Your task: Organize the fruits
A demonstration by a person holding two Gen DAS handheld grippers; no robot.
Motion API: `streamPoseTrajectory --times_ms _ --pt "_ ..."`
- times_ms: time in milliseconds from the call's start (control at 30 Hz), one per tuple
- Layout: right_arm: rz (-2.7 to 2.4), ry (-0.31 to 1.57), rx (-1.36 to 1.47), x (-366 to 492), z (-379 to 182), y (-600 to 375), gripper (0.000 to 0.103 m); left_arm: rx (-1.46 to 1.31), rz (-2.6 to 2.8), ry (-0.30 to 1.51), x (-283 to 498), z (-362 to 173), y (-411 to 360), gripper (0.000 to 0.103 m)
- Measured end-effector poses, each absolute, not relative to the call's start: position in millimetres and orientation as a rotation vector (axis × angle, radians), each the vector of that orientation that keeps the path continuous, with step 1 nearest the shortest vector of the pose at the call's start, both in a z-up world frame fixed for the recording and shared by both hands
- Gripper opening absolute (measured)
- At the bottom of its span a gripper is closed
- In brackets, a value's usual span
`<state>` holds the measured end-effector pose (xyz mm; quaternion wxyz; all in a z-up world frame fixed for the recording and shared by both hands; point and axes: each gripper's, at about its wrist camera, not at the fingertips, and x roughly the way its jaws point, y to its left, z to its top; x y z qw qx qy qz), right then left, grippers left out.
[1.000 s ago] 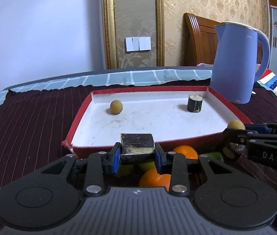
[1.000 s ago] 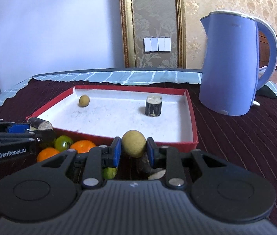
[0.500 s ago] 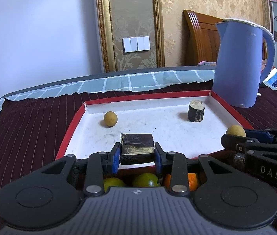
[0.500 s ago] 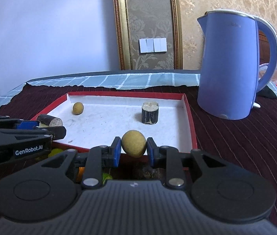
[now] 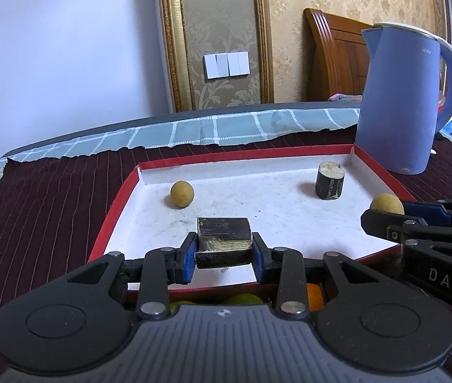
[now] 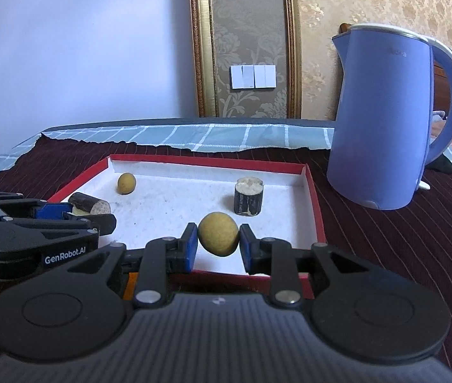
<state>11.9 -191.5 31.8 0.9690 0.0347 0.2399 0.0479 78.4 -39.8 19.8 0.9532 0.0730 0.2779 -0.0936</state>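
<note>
Since a second ago both grippers have come forward over the tray (image 5: 115,210): the oranges and green fruit that showed in front of its near wall are now mostly hidden under the left gripper (image 5: 223,252), with only slivers of green fruit (image 5: 241,299) and orange (image 5: 314,296) left in view. The holds are unchanged.

The left gripper pinches a dark cane piece (image 5: 224,239) between its blue pads: a short cylinder, dark rough skin, pale fibrous cut ends. Its long axis lies level, across from pad to pad, above the tray's near part. The right gripper (image 6: 218,244) pinches a round, matte, tan longan (image 6: 218,233), also above the tray's near edge, to the right of the cane piece.

The tray is a shallow cardboard box, red outside, white and speckled with dirt inside. A second longan (image 5: 181,193) rests in its far left part. A second cane stub (image 5: 329,181) stands upright in its far right part, cut face up. Just past the tray's far right corner stands a smooth blue kettle (image 5: 398,102) on the dark ribbed cloth (image 5: 50,204).
</note>
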Motion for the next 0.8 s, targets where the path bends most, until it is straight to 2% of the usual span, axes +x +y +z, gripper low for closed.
streamPoseTrajectory --times_ms 800 --pt "0.103 0.494 0.047 35.8 38.8 -189.5 0.026 0.164 -0.154 0.581 104.0 21.0 -46.6 0.034"
